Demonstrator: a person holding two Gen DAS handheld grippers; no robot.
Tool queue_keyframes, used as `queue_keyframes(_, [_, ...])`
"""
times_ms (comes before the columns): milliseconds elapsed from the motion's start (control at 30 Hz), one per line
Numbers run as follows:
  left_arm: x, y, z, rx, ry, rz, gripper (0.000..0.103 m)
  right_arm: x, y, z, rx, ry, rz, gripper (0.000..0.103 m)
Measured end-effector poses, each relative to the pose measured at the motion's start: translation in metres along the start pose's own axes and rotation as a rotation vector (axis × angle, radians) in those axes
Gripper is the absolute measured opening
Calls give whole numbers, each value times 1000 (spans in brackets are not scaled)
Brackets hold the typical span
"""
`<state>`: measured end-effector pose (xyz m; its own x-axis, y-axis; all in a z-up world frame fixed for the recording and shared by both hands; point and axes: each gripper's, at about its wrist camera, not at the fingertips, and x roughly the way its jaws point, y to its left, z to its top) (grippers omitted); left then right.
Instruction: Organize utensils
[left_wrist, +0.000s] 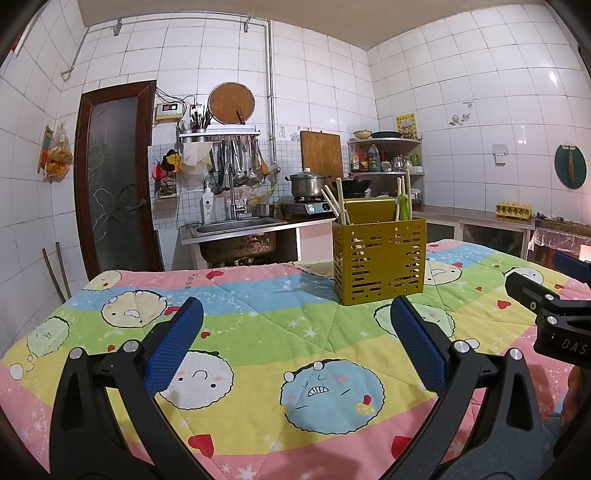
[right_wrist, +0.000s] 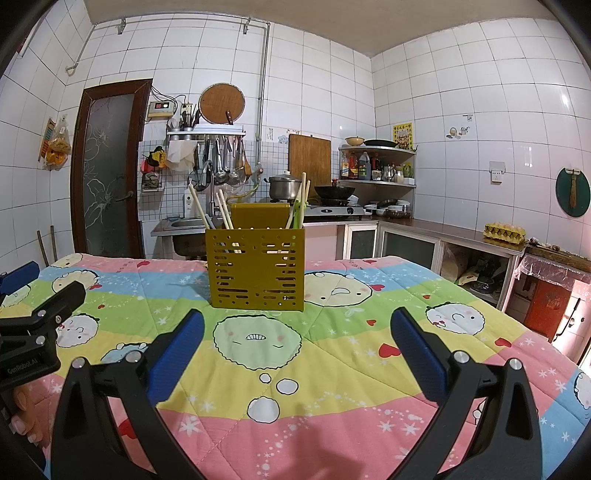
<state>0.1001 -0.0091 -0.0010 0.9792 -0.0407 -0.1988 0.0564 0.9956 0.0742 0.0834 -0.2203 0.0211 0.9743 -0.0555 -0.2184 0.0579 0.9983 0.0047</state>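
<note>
One yellow box (right_wrist: 256, 267) at 12 o'clock. About six sticks (right_wrist: 225, 214) in it. Two grippers (right_wrist: 297, 341), both wide apart.

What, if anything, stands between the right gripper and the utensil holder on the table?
Nothing visible. The right gripper is open and empty, and only bare quilted cloth lies between it and the olive utensil holder. The left gripper sits off to the side.

A table carries a bright cartoon quilt (right_wrist: 332, 369) spread over its top. A yellow utensil holder (right_wrist: 256, 267) stands upright on the quilt.
</note>
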Motion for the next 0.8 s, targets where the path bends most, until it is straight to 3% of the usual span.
queue_keyframes(800, [1,1,-2,-1,1,0,98,0,0,0,0,0,0,99])
